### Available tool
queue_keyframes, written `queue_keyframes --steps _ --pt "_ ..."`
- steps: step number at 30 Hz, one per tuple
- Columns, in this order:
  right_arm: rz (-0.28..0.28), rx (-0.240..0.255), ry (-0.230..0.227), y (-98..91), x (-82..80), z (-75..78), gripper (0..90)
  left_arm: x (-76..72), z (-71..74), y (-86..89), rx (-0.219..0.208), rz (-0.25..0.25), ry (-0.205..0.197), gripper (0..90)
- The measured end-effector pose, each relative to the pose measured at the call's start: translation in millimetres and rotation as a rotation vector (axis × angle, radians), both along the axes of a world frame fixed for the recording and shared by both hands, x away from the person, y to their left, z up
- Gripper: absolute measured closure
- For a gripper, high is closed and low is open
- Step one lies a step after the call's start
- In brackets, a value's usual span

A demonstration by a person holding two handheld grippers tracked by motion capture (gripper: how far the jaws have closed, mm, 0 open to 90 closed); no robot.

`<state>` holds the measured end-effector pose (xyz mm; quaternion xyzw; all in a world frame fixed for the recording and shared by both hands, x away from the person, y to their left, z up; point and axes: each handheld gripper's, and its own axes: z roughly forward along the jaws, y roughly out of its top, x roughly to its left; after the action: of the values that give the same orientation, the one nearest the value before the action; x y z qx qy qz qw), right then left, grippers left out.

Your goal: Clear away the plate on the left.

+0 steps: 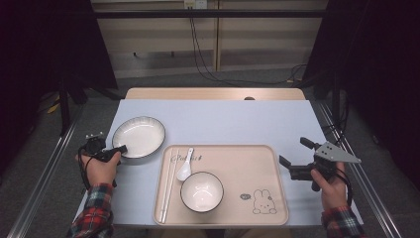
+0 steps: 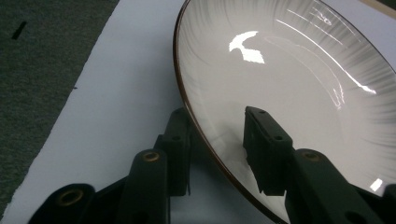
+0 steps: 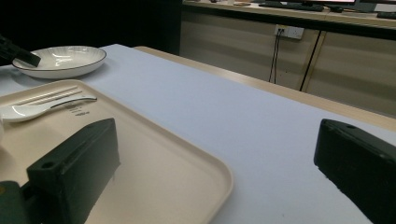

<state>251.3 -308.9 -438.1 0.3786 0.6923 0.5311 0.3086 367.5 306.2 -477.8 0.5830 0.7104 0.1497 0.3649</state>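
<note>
The counter [image 1: 213, 119] has a pale bluish-white top with a light wooden strip [image 1: 215, 93] along its far edge. Beyond the counter lies grey carpeted floor [image 1: 163, 79], and behind that stand beige cabinet panels [image 1: 163, 39] under a dark ledge. A wall socket [image 1: 194, 4] sits above the panels, black cables [image 1: 200, 54] trailing down to the floor. Dark curtains [image 1: 381, 59] hang on both sides of the counter, and metal rails [image 1: 44, 168] flank it.
</note>
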Motion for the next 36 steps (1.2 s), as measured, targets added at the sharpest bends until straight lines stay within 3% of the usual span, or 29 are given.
queue_keyframes --steps 6,13,15,17,19,21,22,24,28,29,30,32,36 --pt "0.011 -0.001 0.005 0.2 2.9 -1.5 0.0 1.4 -2.3 2.2 -0.086 0.048 0.002 70.0" --pt "0.011 -0.001 0.014 1.2 4.6 -2.7 0.0 5.8 -4.9 3.0 -0.139 0.069 -0.001 73.5" --pt "0.009 -0.007 0.011 0.7 4.8 -3.0 0.0 6.0 -5.8 4.1 -0.192 0.077 0.000 76.0" --pt "0.004 -0.006 0.011 0.0 4.9 -2.7 0.0 8.2 -5.9 4.4 -0.193 0.078 0.001 77.6" --pt "0.006 0.001 0.011 -0.3 5.3 -2.7 0.0 11.3 -5.2 2.2 -0.225 0.091 -0.003 79.7" --pt "0.001 -0.001 0.013 -0.4 5.5 -2.9 0.0 14.3 -1.9 -0.1 -0.220 0.096 -0.004 81.9" --pt "0.005 0.000 0.015 -0.6 5.4 -2.8 0.0 15.9 0.2 -1.3 -0.246 0.106 -0.012 83.0" --pt "-0.002 0.010 0.012 -0.8 5.3 -2.6 0.0 18.6 6.2 -0.8 -0.244 0.097 -0.024 84.7" --pt "-0.003 0.020 0.018 -2.6 5.2 -2.1 0.0 22.4 21.1 -1.3 -0.202 0.050 -0.048 86.1" --pt "-0.001 0.028 0.013 -3.1 5.8 -2.0 0.0 24.7 28.6 -5.0 -0.175 0.035 -0.057 86.1" --pt "-0.001 0.032 0.010 -3.6 6.2 -1.6 0.0 27.6 40.1 -8.9 -0.175 0.017 -0.057 85.4" --pt "-0.006 0.032 0.012 -3.5 6.3 -1.5 0.0 30.3 48.5 -13.0 -0.124 -0.009 -0.068 85.1" --pt "-0.004 0.024 0.023 -2.0 7.7 -2.5 0.0 35.2 62.7 -18.4 -0.093 -0.037 -0.078 85.0"
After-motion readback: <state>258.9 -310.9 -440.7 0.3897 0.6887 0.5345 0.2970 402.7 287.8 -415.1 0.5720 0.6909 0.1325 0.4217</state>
